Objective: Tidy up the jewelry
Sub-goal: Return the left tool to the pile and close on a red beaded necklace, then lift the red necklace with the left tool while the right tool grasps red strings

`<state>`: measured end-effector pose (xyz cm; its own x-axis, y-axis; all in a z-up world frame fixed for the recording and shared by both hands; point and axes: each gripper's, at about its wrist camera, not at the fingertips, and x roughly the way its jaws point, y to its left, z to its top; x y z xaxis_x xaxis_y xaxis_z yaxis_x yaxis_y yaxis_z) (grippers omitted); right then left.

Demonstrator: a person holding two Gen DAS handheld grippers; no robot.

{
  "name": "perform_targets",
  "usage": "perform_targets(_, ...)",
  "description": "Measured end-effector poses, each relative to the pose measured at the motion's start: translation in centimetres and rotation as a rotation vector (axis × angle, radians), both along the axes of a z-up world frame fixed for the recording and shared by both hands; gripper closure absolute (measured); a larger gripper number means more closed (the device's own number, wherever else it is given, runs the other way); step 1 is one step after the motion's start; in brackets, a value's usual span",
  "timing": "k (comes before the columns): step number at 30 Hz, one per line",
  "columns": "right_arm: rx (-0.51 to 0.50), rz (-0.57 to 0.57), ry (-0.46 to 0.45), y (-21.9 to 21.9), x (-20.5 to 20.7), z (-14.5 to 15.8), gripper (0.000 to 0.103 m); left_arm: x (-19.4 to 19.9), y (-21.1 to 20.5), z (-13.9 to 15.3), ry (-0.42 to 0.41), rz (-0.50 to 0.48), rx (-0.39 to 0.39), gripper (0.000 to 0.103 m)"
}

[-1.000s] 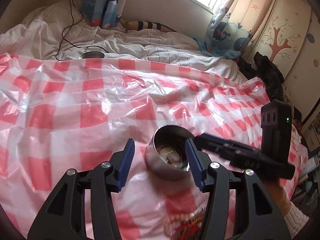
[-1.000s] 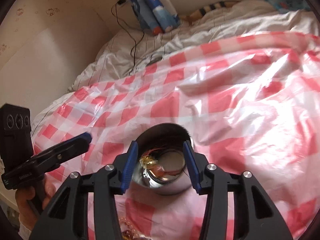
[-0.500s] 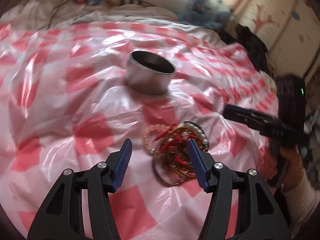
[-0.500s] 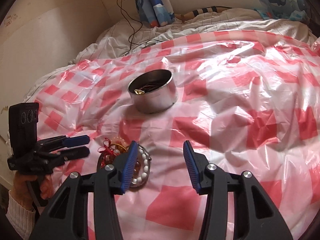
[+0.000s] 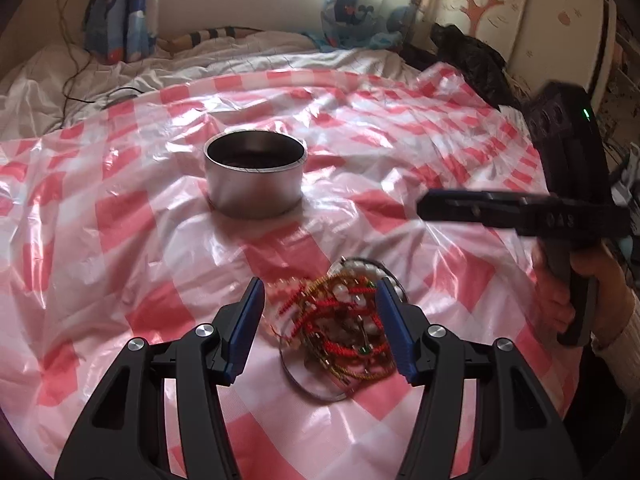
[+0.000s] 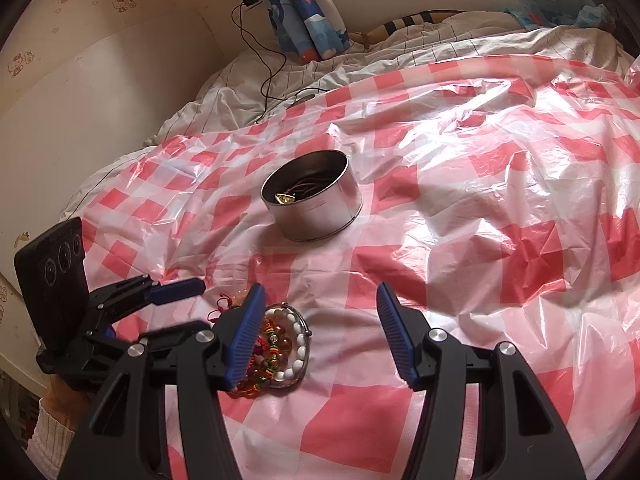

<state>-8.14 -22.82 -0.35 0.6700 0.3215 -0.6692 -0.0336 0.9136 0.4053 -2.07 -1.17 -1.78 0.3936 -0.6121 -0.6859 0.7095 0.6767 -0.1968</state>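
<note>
A tangled pile of bracelets point(image 5: 342, 328) with red cords, gold chain and white beads lies on the red-checked plastic sheet point(image 5: 120, 216). My left gripper point(image 5: 320, 324) is open and empty, its jaws straddling the pile just above it. A round silver tin point(image 5: 255, 178) stands farther back; the right wrist view shows the tin point(image 6: 316, 204) holding some jewelry. My right gripper point(image 6: 320, 332) is open and empty, hovering just right of the pile point(image 6: 280, 354). The left gripper also shows in the right wrist view point(image 6: 168, 300).
The sheet covers a bed with rumpled white bedding point(image 6: 400, 52). A black charger cable point(image 6: 264, 68) lies at the far side. Blue cartoon curtains point(image 5: 116, 24) hang by the window. A dark bundle point(image 5: 472, 60) lies at the right edge.
Both grippers have pulled back from the tin toward the near side. The left gripper has settled over the bracelet pile; the right has drawn alongside it.
</note>
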Motion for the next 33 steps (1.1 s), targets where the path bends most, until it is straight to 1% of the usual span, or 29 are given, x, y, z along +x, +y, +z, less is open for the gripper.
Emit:
perform_targets(3, -0.009, 0.010, 0.003, 0.4, 0.1, -0.2, 0.046, 0.8, -0.3, 0.0, 0.014, 0.021, -0.038, 0.048)
perform_targets(5, -0.012, 0.013, 0.006, 0.5, 0.2, -0.3, 0.046, 0.8, -0.5, -0.5, 0.033, 0.022, -0.034, 0.049)
perform_targets(6, -0.011, 0.013, 0.006, 0.4, 0.2, -0.4, 0.046, 0.9, -0.7, -0.7, 0.041, 0.021, -0.026, 0.053)
perform_targets(7, -0.011, 0.012, 0.005, 0.5, 0.2, -0.4, 0.046, 0.9, -0.8, -0.9, 0.052, 0.016, -0.018, 0.069)
perform_targets(8, -0.011, 0.011, 0.005, 0.5, 0.2, -0.3, 0.046, 0.9, -0.9, -1.1, 0.061, 0.016, -0.010, 0.080)
perform_targets(9, -0.009, 0.009, 0.004, 0.5, 0.1, -0.4, 0.046, 1.0, -0.9, -1.1, 0.062, 0.018, -0.008, 0.084)
perform_targets(10, -0.007, 0.009, 0.004, 0.5, 0.1, -0.4, 0.046, 1.0, -0.9, -1.2, 0.067, 0.019, -0.006, 0.093)
perform_targets(11, -0.006, 0.009, 0.004, 0.5, 0.1, -0.4, 0.046, 1.1, -0.9, -1.4, 0.076, 0.027, 0.003, 0.099)
perform_targets(13, -0.006, 0.017, 0.002, 0.6, 0.1, -0.4, 0.046, 1.3, -0.6, -1.6, 0.095, 0.040, -0.005, 0.100)
perform_targets(16, -0.041, 0.062, -0.010, 1.3, -0.1, 0.0, 0.046, 1.7, 0.6, -0.7, 0.141, 0.044, -0.095, 0.100)
perform_targets(19, -0.104, 0.211, -0.066, 3.7, -0.8, 1.0, 0.046, 2.1, 2.6, 0.7, 0.164, 0.053, -0.219, 0.100)
perform_targets(21, -0.150, 0.301, -0.108, 5.7, -1.5, 1.3, 0.046, 2.4, 3.7, 1.6, 0.169, 0.061, -0.277, 0.100)
perform_targets(23, -0.193, 0.358, -0.104, 7.6, -1.7, 0.8, 0.046, 2.7, 4.9, 2.1, 0.172, 0.083, -0.319, 0.100)
perform_targets(26, -0.226, 0.396, -0.063, 9.2, -1.5, -0.7, 0.046, 3.0, 6.0, 2.6, 0.163, 0.115, -0.339, 0.100)
perform_targets(28, -0.224, 0.410, -0.045, 9.8, -1.1, -1.3, 0.048, 3.2, 6.4, 3.0, 0.158, 0.127, -0.354, 0.100)
perform_targets(29, -0.217, 0.414, -0.035, 9.8, -0.9, -1.6, 0.052, 3.2, 6.6, 3.1, 0.155, 0.132, -0.360, 0.100)
perform_targets(30, -0.206, 0.417, -0.024, 9.8, -0.8, -1.8, 0.058, 3.2, 6.8, 3.2, 0.154, 0.135, -0.365, 0.100)
perform_targets(32, -0.203, 0.403, -0.013, 9.6, -0.6, -2.0, 0.061, 3.2, 7.0, 3.3, 0.152, 0.138, -0.372, 0.100)
perform_targets(33, -0.199, 0.396, -0.008, 9.4, -0.5, -2.1, 0.065, 3.2, 7.0, 3.3, 0.151, 0.137, -0.375, 0.100)
